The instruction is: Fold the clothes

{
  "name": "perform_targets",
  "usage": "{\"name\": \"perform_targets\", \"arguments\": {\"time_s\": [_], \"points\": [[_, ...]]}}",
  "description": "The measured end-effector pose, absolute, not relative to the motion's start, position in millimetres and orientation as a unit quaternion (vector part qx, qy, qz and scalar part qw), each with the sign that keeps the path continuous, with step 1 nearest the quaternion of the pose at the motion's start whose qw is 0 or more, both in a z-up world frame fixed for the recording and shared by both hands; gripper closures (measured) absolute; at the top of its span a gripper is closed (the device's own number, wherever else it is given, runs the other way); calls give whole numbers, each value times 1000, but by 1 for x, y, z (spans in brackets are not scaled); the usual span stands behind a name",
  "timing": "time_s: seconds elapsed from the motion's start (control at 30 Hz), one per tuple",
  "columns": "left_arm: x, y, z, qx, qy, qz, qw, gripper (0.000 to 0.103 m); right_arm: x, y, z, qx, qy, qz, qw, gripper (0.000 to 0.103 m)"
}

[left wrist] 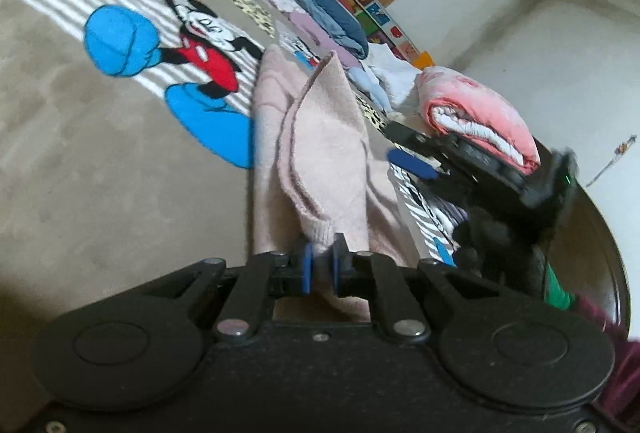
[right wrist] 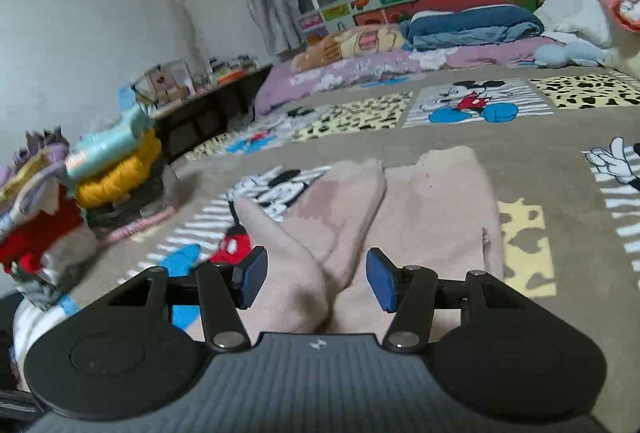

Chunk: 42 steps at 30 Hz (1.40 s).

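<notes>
Left tongs (left wrist: 320, 267) pinch pink garment (left wrist: 320, 153); right tongs (right wrist: 316, 279) spread, seemingly empty.

Black tool (left wrist: 320, 269) linkages, blue pads (right wrist: 378, 279)

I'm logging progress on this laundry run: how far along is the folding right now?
Done: a folded pink-and-white bundle sits beside the work area, and a stack of folded items shows in the right wrist view. In hand: the left gripper is shut on the pink garment, lifting one part; the right gripper is open over it. Left: the garment lies rumpled on the Mickey blanket, its fold unfinished.
</notes>
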<state>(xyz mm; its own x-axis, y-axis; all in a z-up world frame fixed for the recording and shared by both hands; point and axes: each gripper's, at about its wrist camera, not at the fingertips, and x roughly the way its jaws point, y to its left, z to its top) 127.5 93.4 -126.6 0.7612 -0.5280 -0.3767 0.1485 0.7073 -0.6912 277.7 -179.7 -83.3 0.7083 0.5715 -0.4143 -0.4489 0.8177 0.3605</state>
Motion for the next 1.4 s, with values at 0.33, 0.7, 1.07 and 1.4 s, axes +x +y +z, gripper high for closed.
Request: {"name": "perform_targets", "arguments": {"time_s": [0.33, 0.7, 1.07, 1.4], "points": [[132, 86, -127, -326, 304, -217, 868, 96, 321, -149, -102, 92, 329, 312, 886, 84], [133, 83, -134, -324, 357, -213, 850, 96, 336, -142, -112, 96, 350, 276, 890, 98], [112, 81, -101, -231, 321, -208, 895, 63, 321, -145, -94, 70, 322, 219, 918, 90], [109, 50, -84, -92, 222, -206, 949, 64, 284, -126, -71, 10, 294, 300, 907, 88]]}}
